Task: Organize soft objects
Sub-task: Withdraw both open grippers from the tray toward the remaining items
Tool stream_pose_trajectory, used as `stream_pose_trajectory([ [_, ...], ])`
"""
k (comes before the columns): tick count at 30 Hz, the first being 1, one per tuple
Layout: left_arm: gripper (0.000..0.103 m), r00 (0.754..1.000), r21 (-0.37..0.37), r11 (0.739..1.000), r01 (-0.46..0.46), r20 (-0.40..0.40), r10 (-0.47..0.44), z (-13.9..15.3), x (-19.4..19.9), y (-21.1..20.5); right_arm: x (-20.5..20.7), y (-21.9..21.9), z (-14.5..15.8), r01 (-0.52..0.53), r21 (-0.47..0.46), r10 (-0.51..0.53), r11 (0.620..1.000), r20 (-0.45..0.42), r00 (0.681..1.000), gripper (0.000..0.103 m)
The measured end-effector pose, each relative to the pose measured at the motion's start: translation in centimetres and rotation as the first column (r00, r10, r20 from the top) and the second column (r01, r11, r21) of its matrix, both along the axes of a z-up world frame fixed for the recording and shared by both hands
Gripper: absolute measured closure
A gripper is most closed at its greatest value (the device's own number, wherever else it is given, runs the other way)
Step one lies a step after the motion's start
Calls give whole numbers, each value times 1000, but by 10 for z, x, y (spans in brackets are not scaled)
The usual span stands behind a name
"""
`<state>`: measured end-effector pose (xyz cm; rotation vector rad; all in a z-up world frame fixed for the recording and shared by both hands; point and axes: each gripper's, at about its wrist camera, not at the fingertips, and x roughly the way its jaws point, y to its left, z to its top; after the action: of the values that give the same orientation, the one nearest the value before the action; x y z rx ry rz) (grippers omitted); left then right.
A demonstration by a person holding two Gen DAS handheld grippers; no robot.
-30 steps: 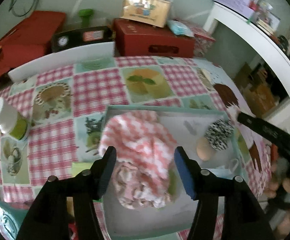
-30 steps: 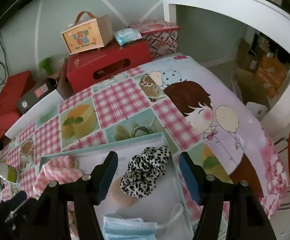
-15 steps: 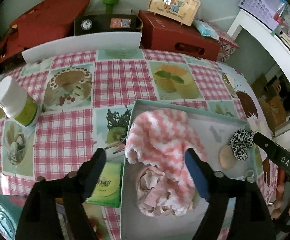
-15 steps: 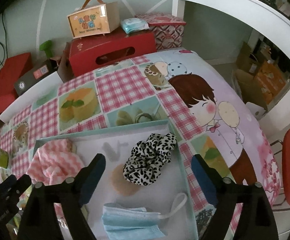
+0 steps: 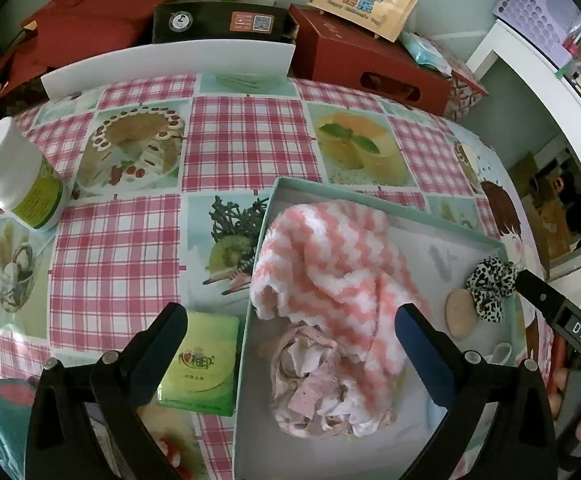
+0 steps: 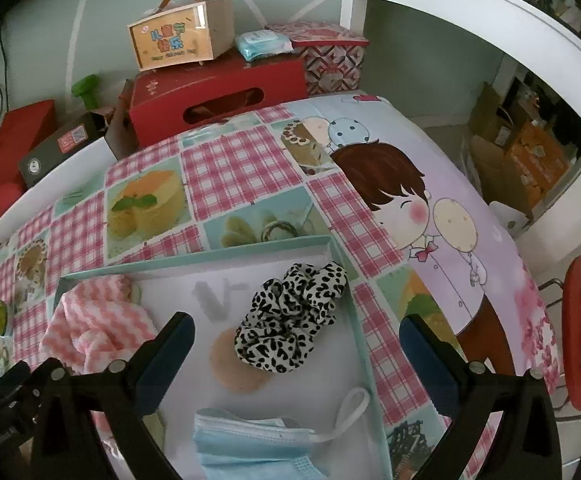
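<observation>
Two grippers hang above a shallow tray (image 5: 268, 216) with pale green walls that sits on a table covered by a pink checked cloth (image 5: 118, 248) printed with cakes and a cartoon child. The left gripper (image 5: 290, 344) has its jaws spread wide and holds nothing; it hovers over the tray's left part, its left finger above a green packet (image 5: 202, 364) that lies on the cloth just beside the tray wall. Below it, inside the tray, a pink and white striped towel (image 5: 330, 256) lies bunched against the left wall, and a crumpled pale pink cloth (image 5: 310, 384) lies touching the towel's near edge. The right gripper (image 6: 296, 344) is also wide open and empty, poised over the tray's right part. Between its fingers in the right wrist view a black and white spotted scrunchie (image 6: 290, 316) rests on the tray floor near the right wall, overlapping the edge of a round tan pad (image 6: 236, 368). Nearer the camera a blue face mask (image 6: 250, 448) lies flat in the tray, its white ear loop curling toward the right wall. On the cloth well to the left of the tray stands a white bottle (image 5: 18, 176) with a green label. Beyond the table's far edge sit red boxes (image 6: 218, 88) and a small tan carry box (image 6: 178, 36) with a handle.
</observation>
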<state>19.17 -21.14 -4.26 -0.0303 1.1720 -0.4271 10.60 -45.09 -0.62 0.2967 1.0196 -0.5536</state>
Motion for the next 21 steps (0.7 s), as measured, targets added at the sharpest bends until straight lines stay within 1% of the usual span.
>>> stream_pose_trajectory([
  [11, 0, 999, -29, 999, 19, 40, -18, 14, -10, -1, 0, 4, 5, 0, -12, 0, 1000, 5, 1000, 0],
  [14, 0, 998, -34, 999, 12, 54, -10, 18, -15, 3, 5, 18, 5, -44, -12, 44, 999, 7, 999, 0],
  [21, 0, 999, -44, 999, -24, 35, 25, 21, -19, 25, 14, 53, 7, -152, 4, 152, 988, 32, 988, 0],
])
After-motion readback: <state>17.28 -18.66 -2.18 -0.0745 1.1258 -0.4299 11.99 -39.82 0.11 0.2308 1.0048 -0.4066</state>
